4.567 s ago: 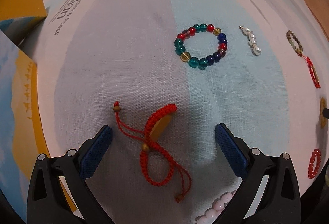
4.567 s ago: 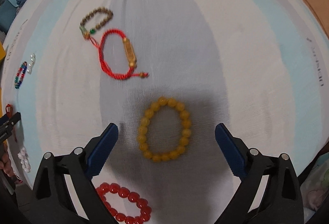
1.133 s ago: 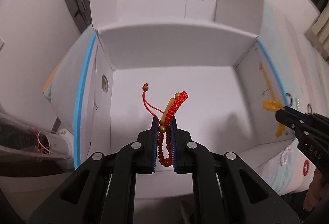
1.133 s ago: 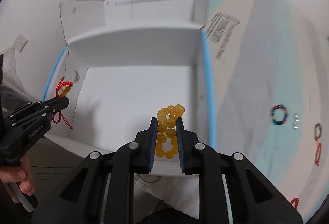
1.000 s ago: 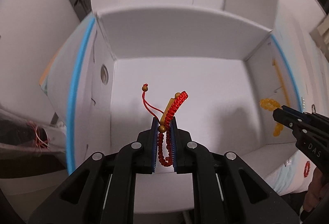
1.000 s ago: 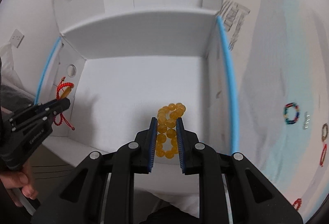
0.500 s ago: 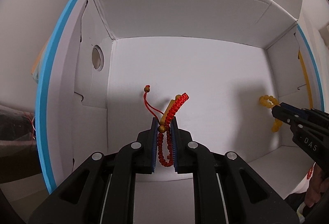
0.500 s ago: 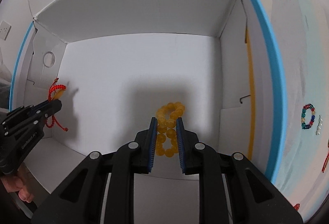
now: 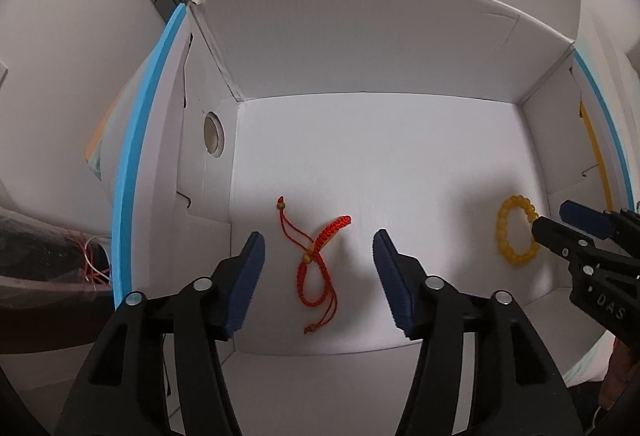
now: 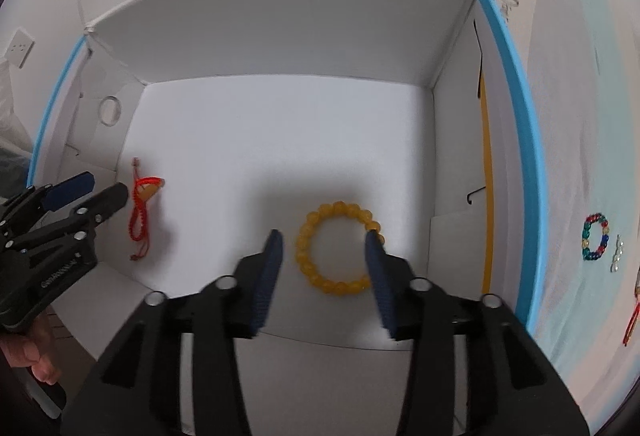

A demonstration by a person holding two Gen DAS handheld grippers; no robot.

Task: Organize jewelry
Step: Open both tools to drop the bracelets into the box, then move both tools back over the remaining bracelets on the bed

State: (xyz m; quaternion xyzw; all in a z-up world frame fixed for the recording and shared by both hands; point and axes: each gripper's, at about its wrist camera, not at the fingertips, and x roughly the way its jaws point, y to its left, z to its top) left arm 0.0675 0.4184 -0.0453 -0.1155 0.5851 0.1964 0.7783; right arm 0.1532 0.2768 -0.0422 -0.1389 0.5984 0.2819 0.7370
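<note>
- Two bracelets lie loose on the white box [image 9: 360, 47] floor, sorted apart.
- Left hand-held gripper [image 9: 318, 256], jaws spread, straddles the red cord bracelet [image 9: 320, 260] at lower centre.
- Right hand-held gripper [image 10: 324, 256], likewise spread, frames the yellow bead bracelet [image 10: 338, 248].

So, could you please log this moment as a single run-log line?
left gripper: open | right gripper: open | red cord bracelet: on box floor | yellow bead bracelet: on box floor | white box: open

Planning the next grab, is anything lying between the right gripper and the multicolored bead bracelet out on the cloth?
Yes. The white box's right wall stands between the right gripper, open over the box floor, and the multicolored bead bracelet.
</note>
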